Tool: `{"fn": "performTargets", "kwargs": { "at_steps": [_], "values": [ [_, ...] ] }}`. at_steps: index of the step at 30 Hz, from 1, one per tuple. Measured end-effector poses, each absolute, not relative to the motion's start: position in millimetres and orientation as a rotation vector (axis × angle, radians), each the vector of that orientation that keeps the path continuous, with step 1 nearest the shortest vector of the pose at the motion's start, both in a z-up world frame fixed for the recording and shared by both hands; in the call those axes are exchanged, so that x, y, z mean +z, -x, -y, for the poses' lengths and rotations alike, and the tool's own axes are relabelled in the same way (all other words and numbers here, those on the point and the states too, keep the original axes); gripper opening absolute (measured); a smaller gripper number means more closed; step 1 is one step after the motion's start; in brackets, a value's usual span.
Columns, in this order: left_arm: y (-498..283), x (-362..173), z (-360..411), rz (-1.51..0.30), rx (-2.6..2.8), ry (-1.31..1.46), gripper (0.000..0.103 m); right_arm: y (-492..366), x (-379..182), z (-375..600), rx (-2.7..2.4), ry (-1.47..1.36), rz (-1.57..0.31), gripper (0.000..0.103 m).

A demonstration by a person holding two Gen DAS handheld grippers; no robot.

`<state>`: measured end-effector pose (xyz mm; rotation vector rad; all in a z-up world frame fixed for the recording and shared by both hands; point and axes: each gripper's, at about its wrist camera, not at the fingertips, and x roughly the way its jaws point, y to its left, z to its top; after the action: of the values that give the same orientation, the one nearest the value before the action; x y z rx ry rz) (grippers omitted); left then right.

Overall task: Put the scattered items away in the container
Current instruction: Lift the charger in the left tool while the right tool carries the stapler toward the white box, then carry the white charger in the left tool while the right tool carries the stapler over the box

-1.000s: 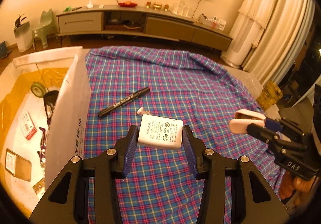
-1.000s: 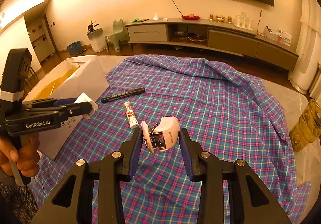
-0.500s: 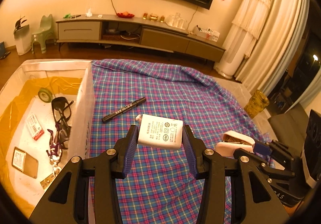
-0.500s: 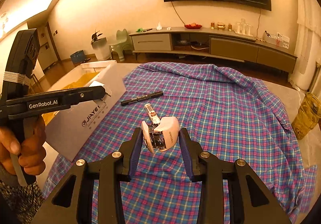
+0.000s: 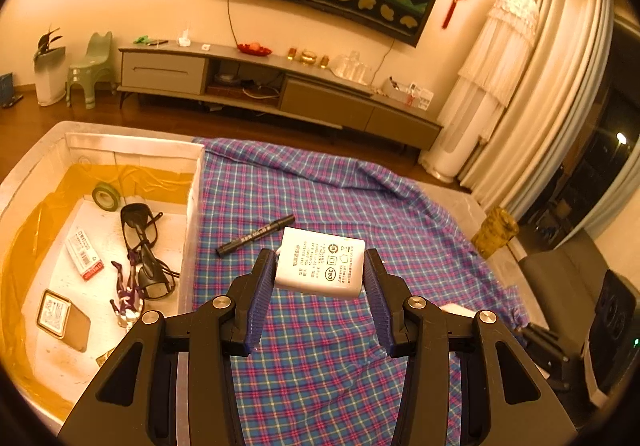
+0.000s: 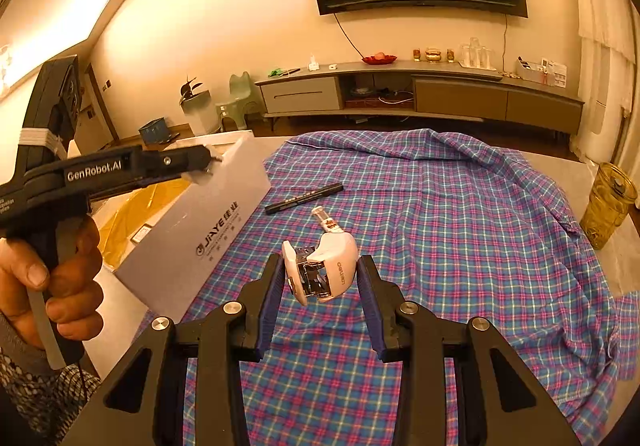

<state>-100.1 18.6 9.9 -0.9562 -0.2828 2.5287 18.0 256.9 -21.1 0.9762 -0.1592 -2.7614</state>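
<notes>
Both hands have swung toward the container (image 5: 192,206) since a second ago, its inside now laid open in the left view. Left gripper (image 5: 320,278) pinches the white power adapter (image 5: 320,262) between its pads, aloft over the plaid cloth (image 5: 340,198), just beside the container's right wall. Right gripper (image 6: 322,278) clamps the white stapler (image 6: 324,270), held above the cloth's middle. Black marker (image 6: 304,198) and a small tube (image 6: 326,222) lie on the cloth near the container. Inside sit sunglasses (image 5: 140,230), a tape roll (image 5: 106,197), a small box (image 5: 84,254). A hand (image 6: 60,270) grips the left tool's handle.
</notes>
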Motion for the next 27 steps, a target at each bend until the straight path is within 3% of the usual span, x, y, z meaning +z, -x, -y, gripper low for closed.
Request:
{"fn": "performTargets", "kwargs": {
  "at_steps": [13, 27],
  "values": [
    [104, 12, 9, 0.363, 2.531, 0.928, 0.046, -31, 3, -226, -2.752, -0.918, 0.124, 0.039],
    [113, 28, 85, 0.588, 2.607, 0.866, 0.046, -28, 22, -180, -2.698, -0.858, 0.072, 0.039]
  ]
}}
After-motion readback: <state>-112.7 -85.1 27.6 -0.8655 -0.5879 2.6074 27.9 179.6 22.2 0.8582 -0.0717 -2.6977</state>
